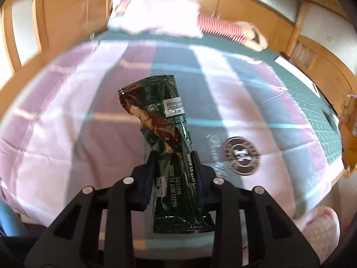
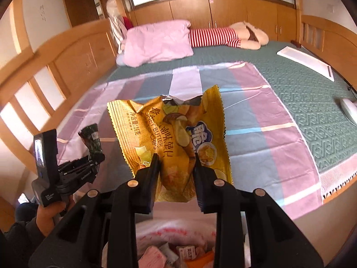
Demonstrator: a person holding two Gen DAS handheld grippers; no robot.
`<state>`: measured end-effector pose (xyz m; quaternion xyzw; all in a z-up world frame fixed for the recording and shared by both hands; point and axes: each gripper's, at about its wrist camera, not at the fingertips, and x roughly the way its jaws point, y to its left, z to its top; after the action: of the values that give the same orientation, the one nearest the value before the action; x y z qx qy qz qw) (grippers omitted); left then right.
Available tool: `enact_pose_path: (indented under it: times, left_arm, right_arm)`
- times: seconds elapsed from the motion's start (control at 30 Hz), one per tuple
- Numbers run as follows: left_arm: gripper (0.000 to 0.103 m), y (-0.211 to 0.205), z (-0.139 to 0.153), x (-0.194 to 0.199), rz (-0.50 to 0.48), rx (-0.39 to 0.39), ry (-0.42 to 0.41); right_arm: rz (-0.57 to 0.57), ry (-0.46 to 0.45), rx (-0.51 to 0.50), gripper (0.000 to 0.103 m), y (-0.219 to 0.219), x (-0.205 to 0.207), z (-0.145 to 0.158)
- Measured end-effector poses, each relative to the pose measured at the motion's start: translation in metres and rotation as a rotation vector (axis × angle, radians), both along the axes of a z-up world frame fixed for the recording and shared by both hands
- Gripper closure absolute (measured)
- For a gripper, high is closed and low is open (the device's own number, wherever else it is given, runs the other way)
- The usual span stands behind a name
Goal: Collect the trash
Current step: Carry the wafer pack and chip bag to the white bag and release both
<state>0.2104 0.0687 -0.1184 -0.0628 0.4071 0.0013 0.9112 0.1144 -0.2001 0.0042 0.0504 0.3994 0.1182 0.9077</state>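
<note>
Chip bag [image 2: 176, 143] sat pinched in your right hand-held gripper [image 2: 176, 167] above the trash bag [image 2: 174, 230]; left hand-held gripper [image 1: 173, 167] clamped the wafer wrapper [image 1: 165, 134] over the bed [image 1: 256, 102]. Drop-off step; next you needed to release over the bag mouth.

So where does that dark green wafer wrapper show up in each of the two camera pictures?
Left wrist view: the green wafer wrapper stands centre frame, pinched between the left gripper and its fingers.
Right wrist view: the same wrapper is small at the left edge, sticking up from the other gripper.
Shared landmark: the pink pillow at the head of the bed.
</note>
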Motion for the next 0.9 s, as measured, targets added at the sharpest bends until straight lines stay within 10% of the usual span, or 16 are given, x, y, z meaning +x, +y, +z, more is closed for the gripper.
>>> enact_pose_path:
  times: [0.43, 0.9]
  left_arm:
    - [0.071, -0.058, 0.126, -0.144, -0.117, 0.065, -0.247]
    - [0.07, -0.077, 0.156, -0.22, -0.13, 0.103, -0.338]
  right_arm:
    - [-0.034, -0.123, 0.088, 0.073, -0.038, -0.113, 0.051]
    - [0.004, -0.194, 0.112, 0.073, -0.05, -0.167, 0.078]
